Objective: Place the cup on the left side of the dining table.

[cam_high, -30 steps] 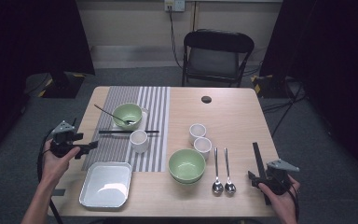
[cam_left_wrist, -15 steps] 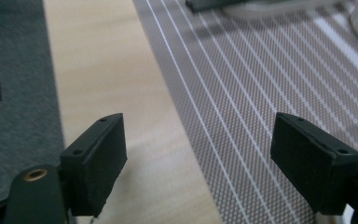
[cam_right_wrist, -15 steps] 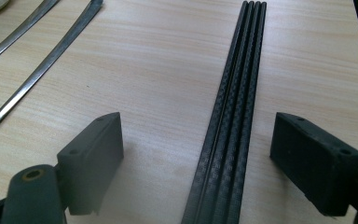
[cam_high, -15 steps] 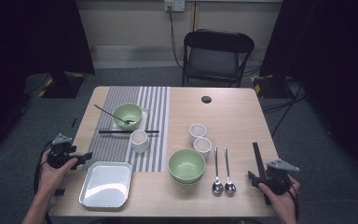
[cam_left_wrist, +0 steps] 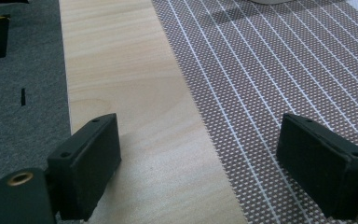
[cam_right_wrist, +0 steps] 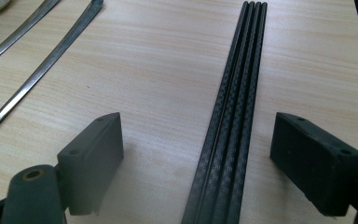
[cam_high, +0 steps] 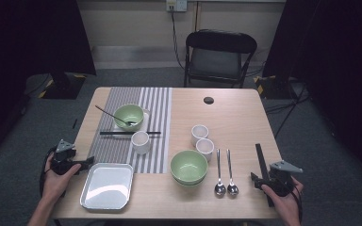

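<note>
My left gripper (cam_high: pixel 86 163) hovers low at the table's left edge, just left of the metal tray (cam_high: pixel 107 186). In the left gripper view the left gripper (cam_left_wrist: pixel 198 135) stands open over bare wood and the striped mat (cam_left_wrist: pixel 279 70); its jaws have just been opening, with nothing between them. My right gripper (cam_high: pixel 258 179) rests at the front right corner. In the right gripper view the right gripper (cam_right_wrist: pixel 196 126) is open, and several black chopsticks (cam_right_wrist: pixel 235 107) lie on the table between its jaws, untouched.
On the striped mat (cam_high: pixel 155 108) sit a green bowl with a spoon (cam_high: pixel 128 116), black chopsticks (cam_high: pixel 129 133) and a white cup (cam_high: pixel 140 141). Two small cups (cam_high: pixel 202 140), a green bowl (cam_high: pixel 189 167) and two spoons (cam_high: pixel 225 173) fill the middle. A chair (cam_high: pixel 220 56) stands behind.
My left hand has dropped and drawn back toward the front, from beside the mat to beside the tray. The right hand has stayed put.
</note>
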